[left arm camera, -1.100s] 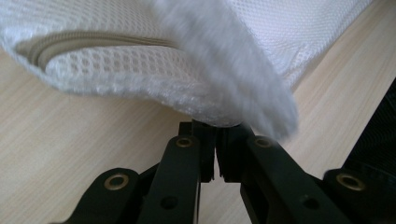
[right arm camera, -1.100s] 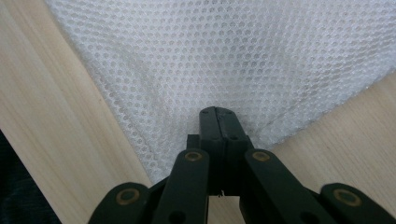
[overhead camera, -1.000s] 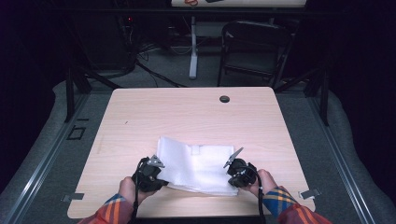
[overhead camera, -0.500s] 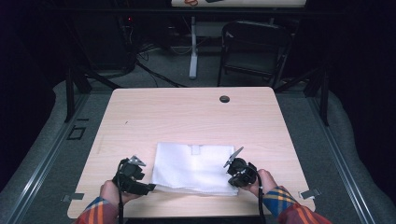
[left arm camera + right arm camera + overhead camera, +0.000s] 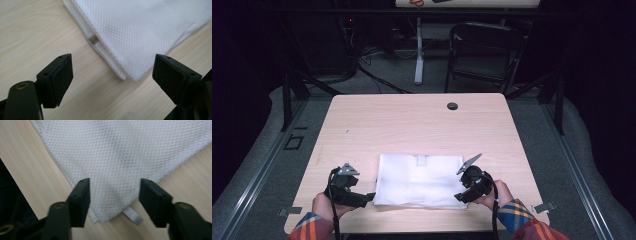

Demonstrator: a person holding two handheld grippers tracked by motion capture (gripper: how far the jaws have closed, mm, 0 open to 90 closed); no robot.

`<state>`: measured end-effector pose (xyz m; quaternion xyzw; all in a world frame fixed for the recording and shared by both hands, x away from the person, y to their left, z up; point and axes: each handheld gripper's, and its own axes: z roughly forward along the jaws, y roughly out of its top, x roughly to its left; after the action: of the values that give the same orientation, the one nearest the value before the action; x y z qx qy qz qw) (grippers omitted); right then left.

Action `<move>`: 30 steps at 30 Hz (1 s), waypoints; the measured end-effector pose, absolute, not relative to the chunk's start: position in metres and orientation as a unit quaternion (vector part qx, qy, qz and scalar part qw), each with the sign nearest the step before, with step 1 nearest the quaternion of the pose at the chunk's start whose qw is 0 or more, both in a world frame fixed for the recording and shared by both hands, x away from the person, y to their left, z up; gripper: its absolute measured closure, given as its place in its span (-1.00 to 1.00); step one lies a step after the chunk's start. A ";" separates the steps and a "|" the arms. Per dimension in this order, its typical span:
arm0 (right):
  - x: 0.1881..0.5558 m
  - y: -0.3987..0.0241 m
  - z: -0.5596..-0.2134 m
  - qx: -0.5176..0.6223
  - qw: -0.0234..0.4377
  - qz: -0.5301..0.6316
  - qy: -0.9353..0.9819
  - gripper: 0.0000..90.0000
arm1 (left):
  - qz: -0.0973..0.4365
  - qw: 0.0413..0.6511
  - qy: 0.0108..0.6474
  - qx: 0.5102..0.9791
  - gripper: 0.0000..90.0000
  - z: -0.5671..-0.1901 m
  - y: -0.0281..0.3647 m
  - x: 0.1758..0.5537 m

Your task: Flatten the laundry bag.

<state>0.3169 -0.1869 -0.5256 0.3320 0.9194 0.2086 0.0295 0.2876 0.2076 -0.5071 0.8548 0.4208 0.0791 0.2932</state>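
A folded white mesh cloth (image 5: 419,180) lies flat near the front edge of the wooden table (image 5: 412,125). My left gripper (image 5: 370,197) rests just off the cloth's near left corner. In the left gripper view that corner (image 5: 130,42) lies ahead of the left gripper (image 5: 113,67), whose jaws have just been opening and touch nothing. My right gripper (image 5: 459,196) sits at the near right corner. Its jaws have also just been opening. In the right gripper view the right gripper (image 5: 115,195) straddles the cloth corner (image 5: 110,170) with its pads clear of the fabric.
A small grey tag (image 5: 93,40) sticks out of the cloth's edge, and another tag (image 5: 132,216) lies under the right corner. A dark grommet hole (image 5: 452,106) sits at the table's far side. A folding chair (image 5: 484,55) stands beyond the table.
The cloth's raised left part has come down flat. My left gripper let go of it and drew away to the left. The right gripper stayed put and opened.
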 end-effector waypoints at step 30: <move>0.308 -0.202 -0.518 0.348 0.048 0.226 0.909 -0.75 | 0.026 0.277 0.242 0.930 -0.31 -0.532 0.081 0.298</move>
<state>0.3084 -0.2019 -0.5181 0.3481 0.9086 0.2260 0.0475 0.2979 0.0805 -0.5323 0.9297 0.2419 0.0256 0.2767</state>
